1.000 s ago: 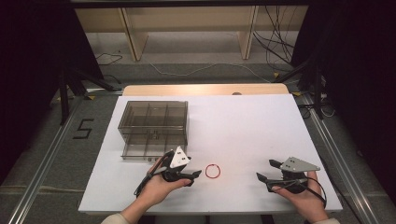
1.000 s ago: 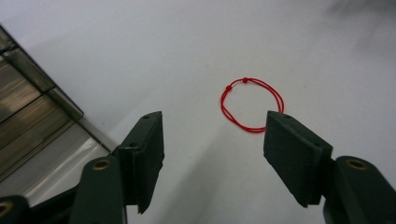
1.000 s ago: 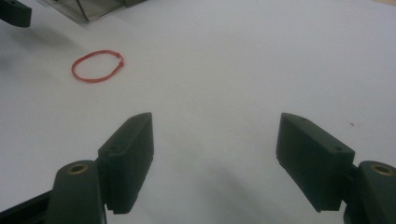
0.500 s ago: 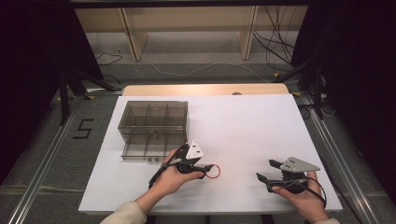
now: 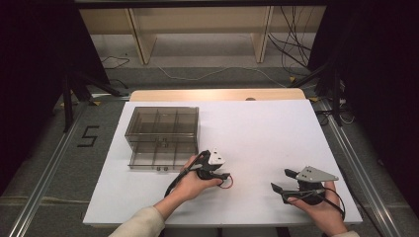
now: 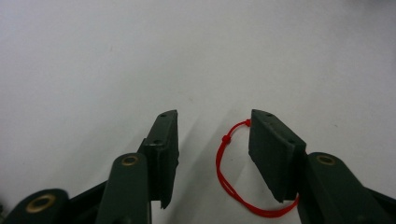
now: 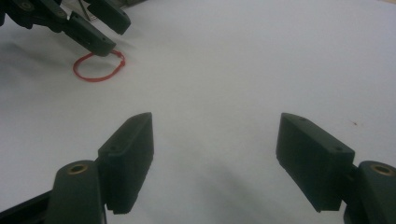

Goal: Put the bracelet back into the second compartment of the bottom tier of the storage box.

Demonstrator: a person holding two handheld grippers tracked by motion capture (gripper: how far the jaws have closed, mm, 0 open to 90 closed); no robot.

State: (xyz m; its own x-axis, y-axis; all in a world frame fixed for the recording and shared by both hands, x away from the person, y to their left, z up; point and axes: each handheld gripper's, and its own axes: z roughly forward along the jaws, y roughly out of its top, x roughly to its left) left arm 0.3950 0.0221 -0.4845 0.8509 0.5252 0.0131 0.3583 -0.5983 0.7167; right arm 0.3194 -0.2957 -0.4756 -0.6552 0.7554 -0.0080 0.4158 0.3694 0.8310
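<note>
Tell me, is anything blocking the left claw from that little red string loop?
Nothing visible. The left claw is open over the red string loop, one jaw overlapping the loop's edge, with bare white table around it.

I can read one mark: a large black "5" on the grey floor, to the left of the white table, seen in the high view. It stands between the floor rail and the table's left edge. I find no label, brand or number that I can read on the table or on anything upon it, and the two gripper views give me no text at all.
</note>
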